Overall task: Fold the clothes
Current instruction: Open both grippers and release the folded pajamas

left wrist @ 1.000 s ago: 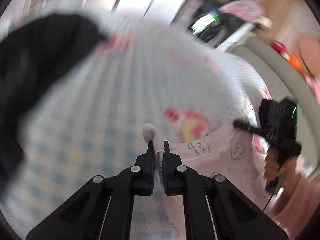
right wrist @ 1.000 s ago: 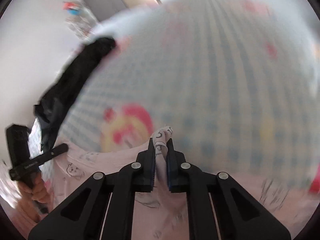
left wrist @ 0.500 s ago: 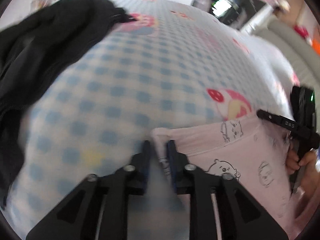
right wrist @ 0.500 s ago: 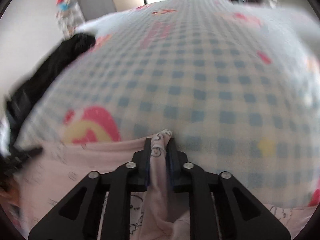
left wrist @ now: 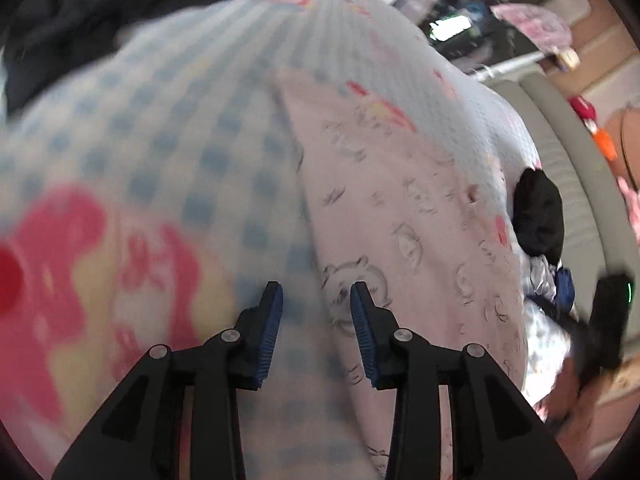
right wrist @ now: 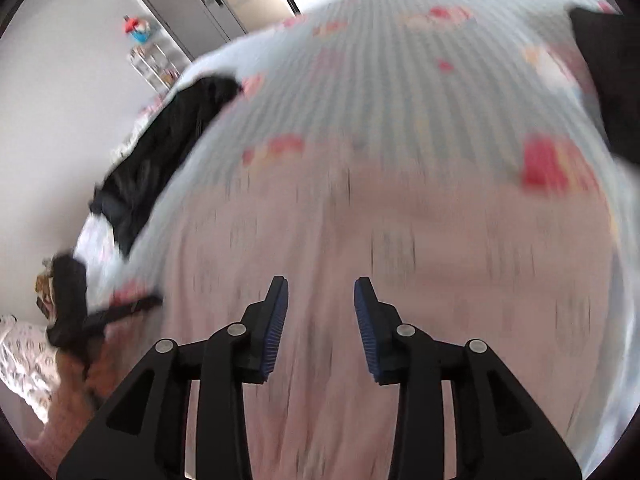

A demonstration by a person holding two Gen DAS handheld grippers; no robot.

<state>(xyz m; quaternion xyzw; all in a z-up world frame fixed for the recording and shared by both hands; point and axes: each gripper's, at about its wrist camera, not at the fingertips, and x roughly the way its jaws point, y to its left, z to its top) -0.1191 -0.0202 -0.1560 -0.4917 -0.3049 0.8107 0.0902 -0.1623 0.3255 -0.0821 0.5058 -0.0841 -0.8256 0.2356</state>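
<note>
A pale pink garment with small bear drawings lies spread flat on the blue-checked bed cover. My left gripper is open and empty, just above the garment's left edge. In the right wrist view the same pink garment fills the middle, blurred by motion. My right gripper is open and empty above it. The left gripper also shows in the right wrist view at the garment's left side. The right gripper shows in the left wrist view at the far right.
A black garment lies along the bed's left edge, also at top left in the left wrist view. A small black bundle and other clothes sit by the grey bed frame. A dark cloth lies at the right.
Both grippers were shut on the pink garment's edge; both have opened and let it go. The garment now lies flat on the bed, and both grippers have pulled back above it.
</note>
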